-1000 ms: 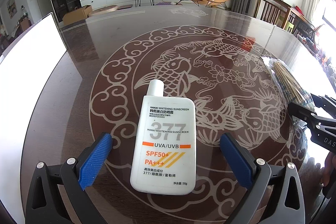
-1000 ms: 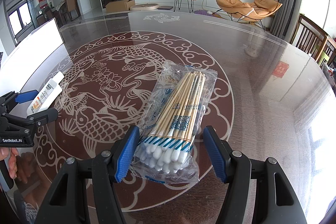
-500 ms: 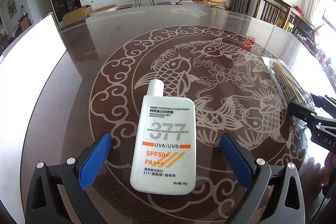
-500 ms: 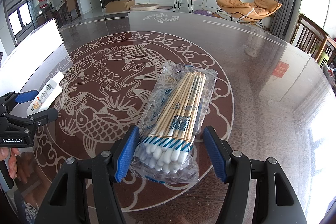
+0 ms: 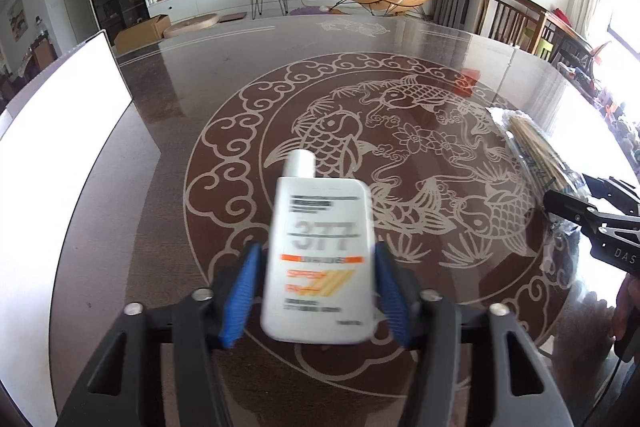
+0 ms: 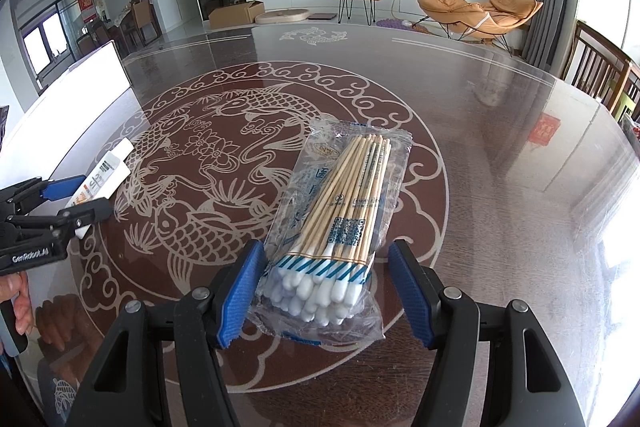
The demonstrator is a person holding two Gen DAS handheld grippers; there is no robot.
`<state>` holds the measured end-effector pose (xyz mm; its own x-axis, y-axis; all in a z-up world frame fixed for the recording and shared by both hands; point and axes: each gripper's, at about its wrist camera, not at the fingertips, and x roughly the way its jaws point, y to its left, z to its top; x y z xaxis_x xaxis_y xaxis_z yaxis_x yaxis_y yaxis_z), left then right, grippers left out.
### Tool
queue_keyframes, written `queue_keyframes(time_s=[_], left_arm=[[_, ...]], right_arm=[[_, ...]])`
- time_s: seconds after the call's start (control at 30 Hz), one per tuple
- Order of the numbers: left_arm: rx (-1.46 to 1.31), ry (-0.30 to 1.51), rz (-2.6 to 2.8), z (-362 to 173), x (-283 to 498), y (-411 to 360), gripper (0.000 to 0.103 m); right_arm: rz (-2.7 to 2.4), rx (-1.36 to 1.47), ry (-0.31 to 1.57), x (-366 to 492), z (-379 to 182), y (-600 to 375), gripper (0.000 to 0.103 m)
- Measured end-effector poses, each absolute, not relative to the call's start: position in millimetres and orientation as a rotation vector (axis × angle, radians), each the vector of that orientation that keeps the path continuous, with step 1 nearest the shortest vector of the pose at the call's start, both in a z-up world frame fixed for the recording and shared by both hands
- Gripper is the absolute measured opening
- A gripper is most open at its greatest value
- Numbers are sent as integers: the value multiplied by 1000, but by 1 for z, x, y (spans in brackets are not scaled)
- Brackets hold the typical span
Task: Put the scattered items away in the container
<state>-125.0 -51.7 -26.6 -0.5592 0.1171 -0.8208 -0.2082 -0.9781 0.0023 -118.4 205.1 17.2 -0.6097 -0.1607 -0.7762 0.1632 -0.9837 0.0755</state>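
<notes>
Early stage of the tidying task, judged from both wrist views: neither item has reached the white container (image 5: 60, 131), whose wall stands at about 9 o'clock along the table (image 5: 208, 75) edge. The left gripper (image 5: 316, 291) has its blue pads set narrow against the sides of the sunscreen bottle (image 5: 318, 259), apparently gripping it; motion blur prevents certainty that it is off the table. The bottle reads "377" above an orange band; smaller print is blurred. The right gripper (image 6: 326, 293) stands wide, its pads flanking but not touching the cotton swab pack (image 6: 340, 223) at 6 o'clock. The pack bears blue printing and a QR code, otherwise unreadable. The left gripper body reads "GenRobot.AI". Both items remain to be placed.
</notes>
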Motion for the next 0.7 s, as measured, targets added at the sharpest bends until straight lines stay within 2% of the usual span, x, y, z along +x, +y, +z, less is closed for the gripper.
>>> queue_keyframes(time_s=[0.07,0.17,0.5,0.6,0.7], left_arm=[[-1354,151,2629,-24,-117,-54,51],[-1299,155,2672,-9,-99,-53,51],[-1151,277,2778,43,-64,-51,51],[-1121,241,2800,55,-57,-64,51],[-1095,125,2801,70,-49,-88,51]], right_arm=[[-2646,1280,-66,-109,21,213,41],[-2619,1224,-154,-91,34,221,41],[-2572,1126,-94,-58,75,171,41],[-2552,1110,-63,-53,84,150,41],[-2522,1092,-22,-51,95,124,41]])
